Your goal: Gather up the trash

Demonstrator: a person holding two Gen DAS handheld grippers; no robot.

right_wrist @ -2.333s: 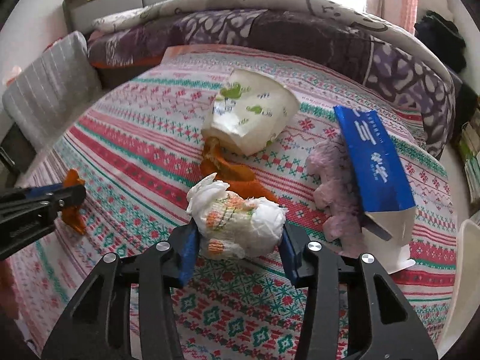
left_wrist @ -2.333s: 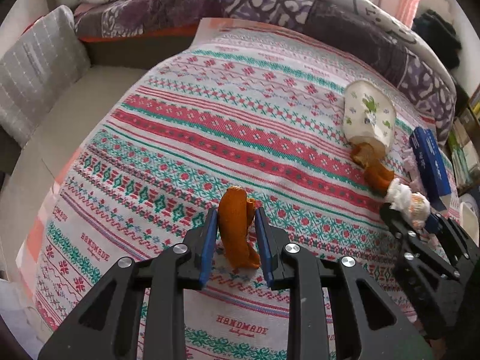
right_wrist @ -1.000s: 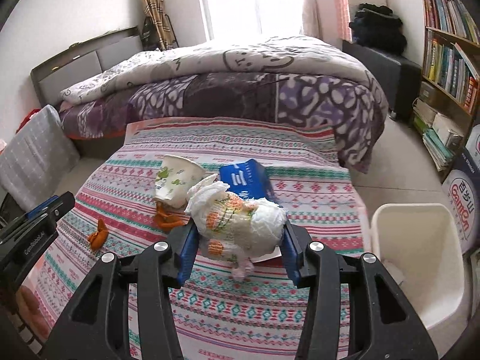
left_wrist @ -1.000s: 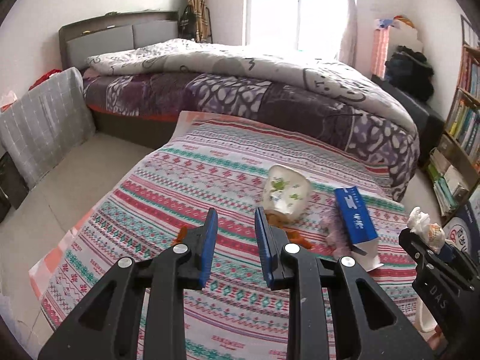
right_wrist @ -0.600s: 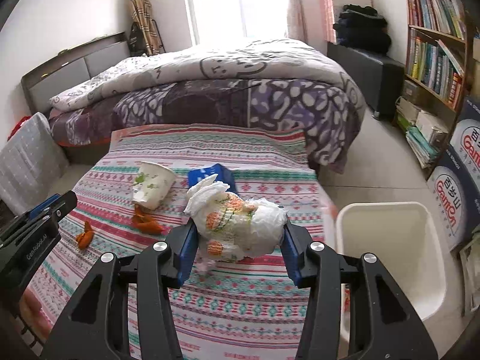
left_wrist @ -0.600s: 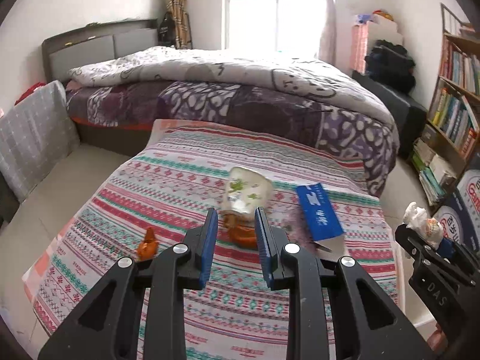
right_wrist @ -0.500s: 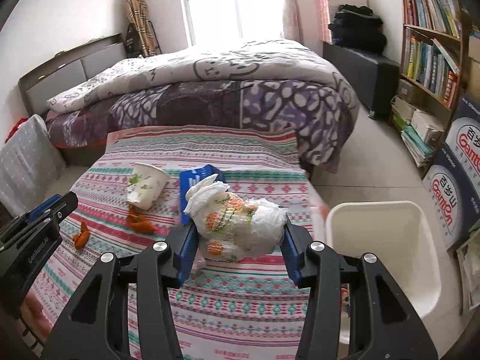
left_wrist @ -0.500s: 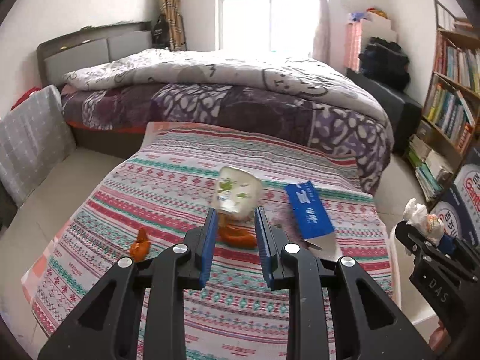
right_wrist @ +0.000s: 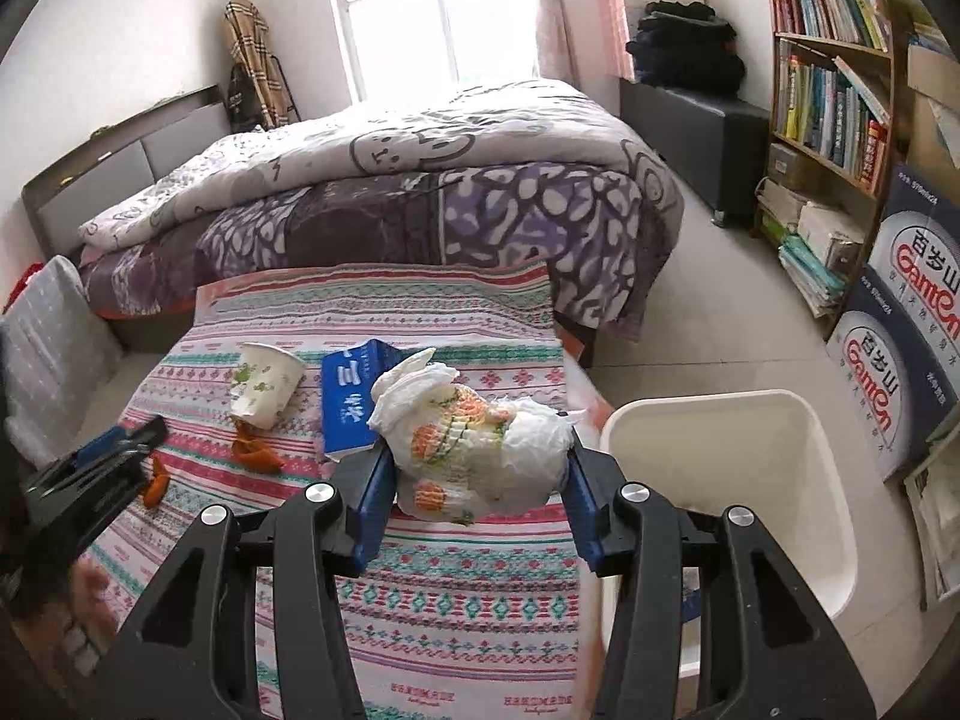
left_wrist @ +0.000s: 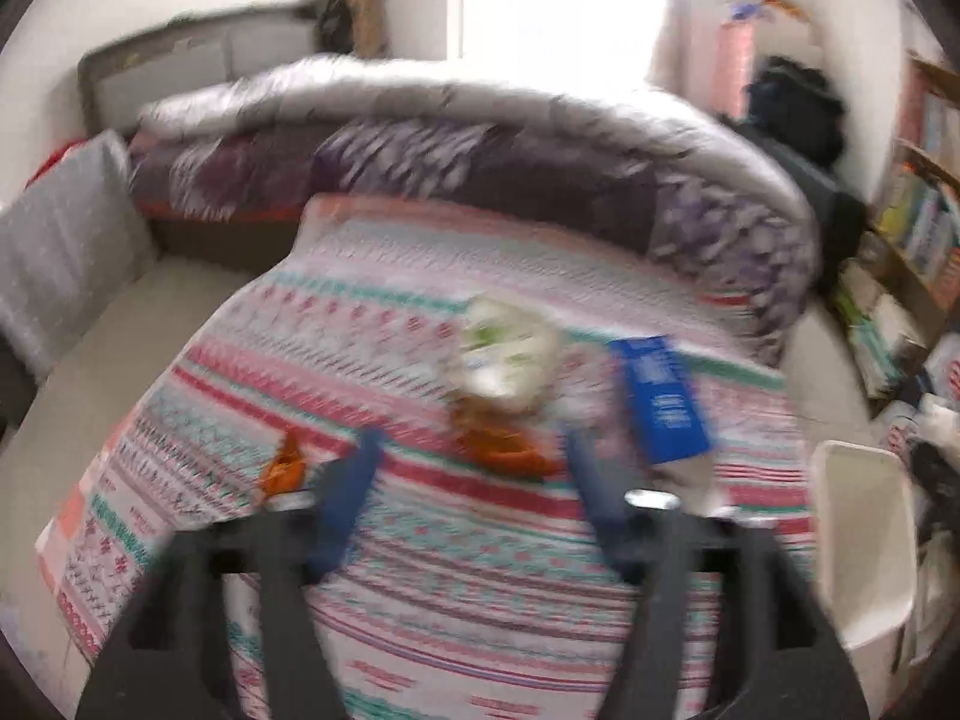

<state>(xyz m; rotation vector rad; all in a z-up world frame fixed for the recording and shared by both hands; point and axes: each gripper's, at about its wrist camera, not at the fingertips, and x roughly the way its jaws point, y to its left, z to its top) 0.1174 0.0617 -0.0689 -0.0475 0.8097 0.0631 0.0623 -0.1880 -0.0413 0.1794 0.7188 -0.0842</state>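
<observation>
My right gripper [right_wrist: 477, 495] is shut on a crumpled white tissue wad [right_wrist: 480, 444] with orange print, held above the striped cloth beside the white bin [right_wrist: 828, 480]. My left gripper [left_wrist: 468, 492] is open and empty, above the cloth, in a blurred view; it also shows in the right wrist view [right_wrist: 114, 450]. On the cloth lie a paper cup [right_wrist: 264, 387] on its side, orange peel pieces [right_wrist: 255, 453] [right_wrist: 155, 486] and a blue box [right_wrist: 351, 402]. The cup [left_wrist: 507, 354], peel [left_wrist: 504, 444] [left_wrist: 285, 468] and box [left_wrist: 660, 402] show in the left wrist view too.
A bed with a purple quilt [right_wrist: 420, 204] stands behind the striped cloth [right_wrist: 420, 588]. A bookshelf [right_wrist: 834, 78] and cardboard boxes [right_wrist: 900, 324] line the right wall. The bin [left_wrist: 864, 540] sits on the floor at the cloth's right edge. A grey cushion [right_wrist: 48, 324] lies left.
The left gripper let go of the orange peel, lifted away, and has now opened wide. The right gripper lifted the tissue wad and carried it right, toward the bin.
</observation>
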